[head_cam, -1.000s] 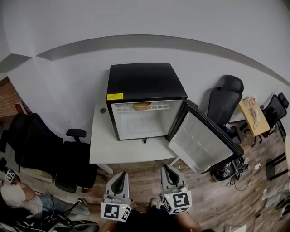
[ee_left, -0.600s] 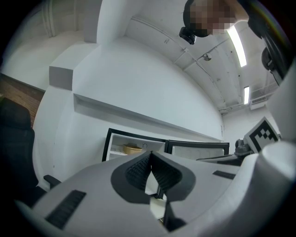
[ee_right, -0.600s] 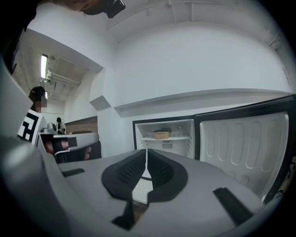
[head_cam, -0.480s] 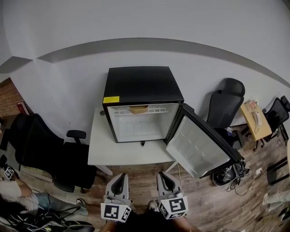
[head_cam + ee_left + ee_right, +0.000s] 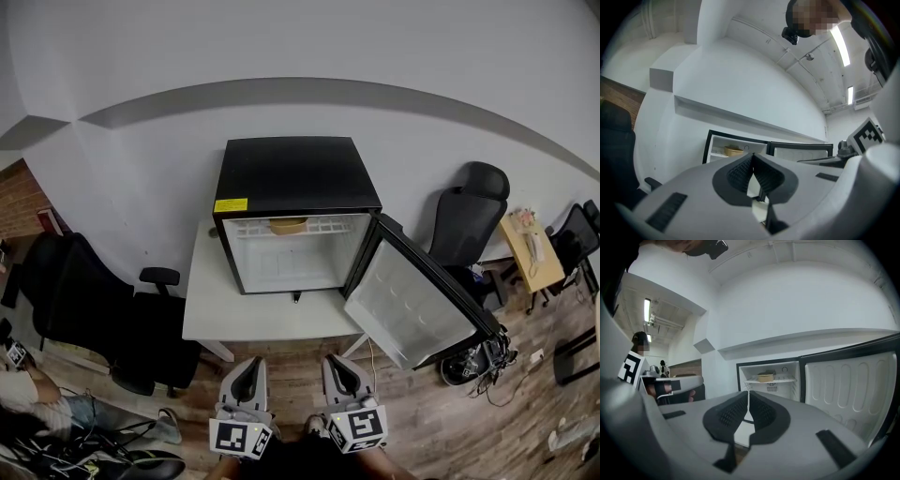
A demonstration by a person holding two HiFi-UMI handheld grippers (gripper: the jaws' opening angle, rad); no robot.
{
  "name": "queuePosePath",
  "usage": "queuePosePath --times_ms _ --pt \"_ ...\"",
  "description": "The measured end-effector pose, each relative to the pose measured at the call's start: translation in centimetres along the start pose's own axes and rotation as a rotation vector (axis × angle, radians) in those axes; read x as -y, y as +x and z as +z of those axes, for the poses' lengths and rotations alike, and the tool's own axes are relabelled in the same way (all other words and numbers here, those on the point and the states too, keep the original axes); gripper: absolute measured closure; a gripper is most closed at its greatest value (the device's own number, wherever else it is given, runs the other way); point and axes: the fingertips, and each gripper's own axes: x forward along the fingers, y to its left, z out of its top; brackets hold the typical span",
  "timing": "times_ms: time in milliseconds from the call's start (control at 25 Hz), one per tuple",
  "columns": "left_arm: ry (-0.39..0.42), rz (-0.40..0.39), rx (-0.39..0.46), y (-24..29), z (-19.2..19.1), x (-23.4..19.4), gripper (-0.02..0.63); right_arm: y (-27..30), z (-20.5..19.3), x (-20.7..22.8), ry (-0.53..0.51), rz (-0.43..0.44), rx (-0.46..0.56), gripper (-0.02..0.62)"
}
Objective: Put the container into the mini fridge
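A black mini fridge (image 5: 298,173) stands on a white table (image 5: 244,317) against the wall, its door (image 5: 412,305) swung open to the right. A tan container (image 5: 289,225) sits on the top shelf inside; it also shows in the left gripper view as the container (image 5: 733,151) and in the right gripper view as the container (image 5: 765,377). My left gripper (image 5: 246,367) and right gripper (image 5: 336,364) hover side by side short of the table's front edge, well away from the fridge. Both are shut with nothing between their jaws, the left gripper (image 5: 753,157) and the right gripper (image 5: 748,393) pointing towards the fridge.
A black office chair (image 5: 84,300) stands left of the table and another chair (image 5: 473,211) at the right behind the open door. A small wooden table (image 5: 530,248) is at far right, cables (image 5: 478,356) lie under the door, and a seated person (image 5: 37,412) is at lower left.
The head view has shifted a little, so the fridge sits slightly lower and further left in the picture. Both grippers stay shut and low, the right one slightly rolled.
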Motion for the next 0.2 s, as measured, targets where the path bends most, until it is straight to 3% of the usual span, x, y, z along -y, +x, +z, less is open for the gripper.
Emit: queuePosePath --times_ms 200 --pt "0.002 0.000 0.001 -0.09 0.10 0.04 0.598 -0.06 0.04 -0.10 0.000 0.001 -0.002 0.572"
